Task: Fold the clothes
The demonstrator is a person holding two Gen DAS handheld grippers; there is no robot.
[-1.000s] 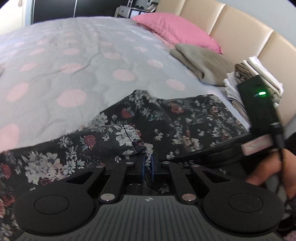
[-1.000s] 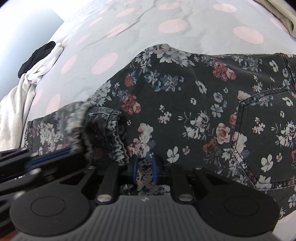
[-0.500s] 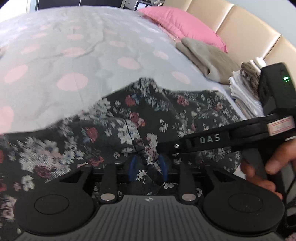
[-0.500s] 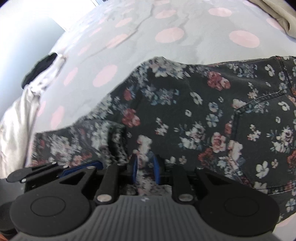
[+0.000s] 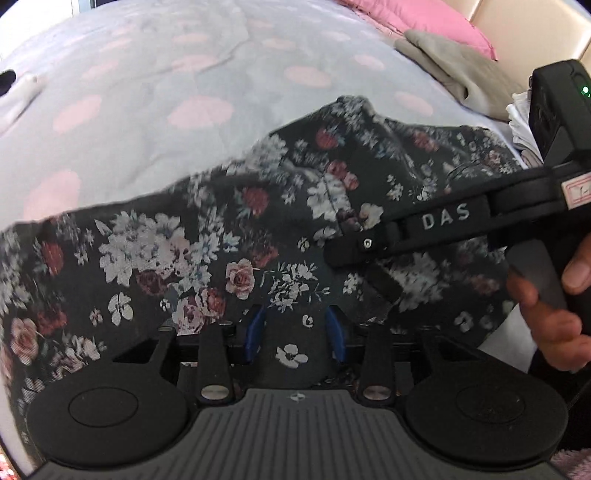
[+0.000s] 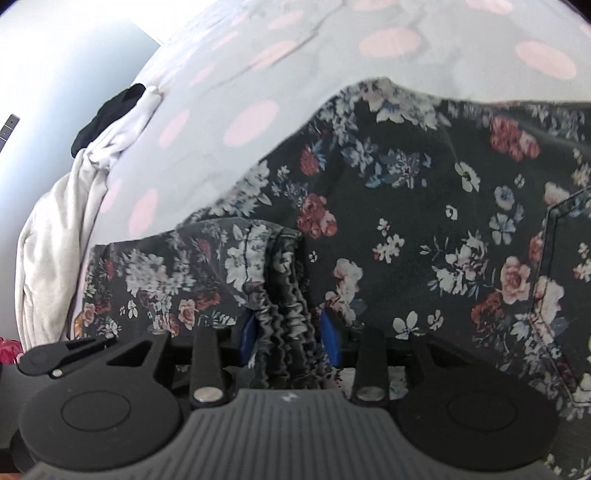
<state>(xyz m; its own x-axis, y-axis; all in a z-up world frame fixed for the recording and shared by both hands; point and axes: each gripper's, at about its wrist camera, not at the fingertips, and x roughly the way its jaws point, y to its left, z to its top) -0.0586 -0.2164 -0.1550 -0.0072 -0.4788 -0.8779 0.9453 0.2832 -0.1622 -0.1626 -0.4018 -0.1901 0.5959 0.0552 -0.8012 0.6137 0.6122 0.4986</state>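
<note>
Left wrist view: left gripper (image 5: 295,334) has just eased apart over the dark floral-print cotton garment (image 5: 229,236) on the grey pink-spotted bedspread (image 5: 155,85), released.
Right wrist view: right gripper (image 6: 290,334) has just been opening, ruffled hem between its pads; fold laid down.

Ahead of the left jaws, the floral garment (image 5: 229,236) was motion-blurred, its left and bottom parts cut off. The lower edge hid each gripper's rear body. The pink pillow (image 5: 417,14), far beyond the jaws, was cropped.
</note>
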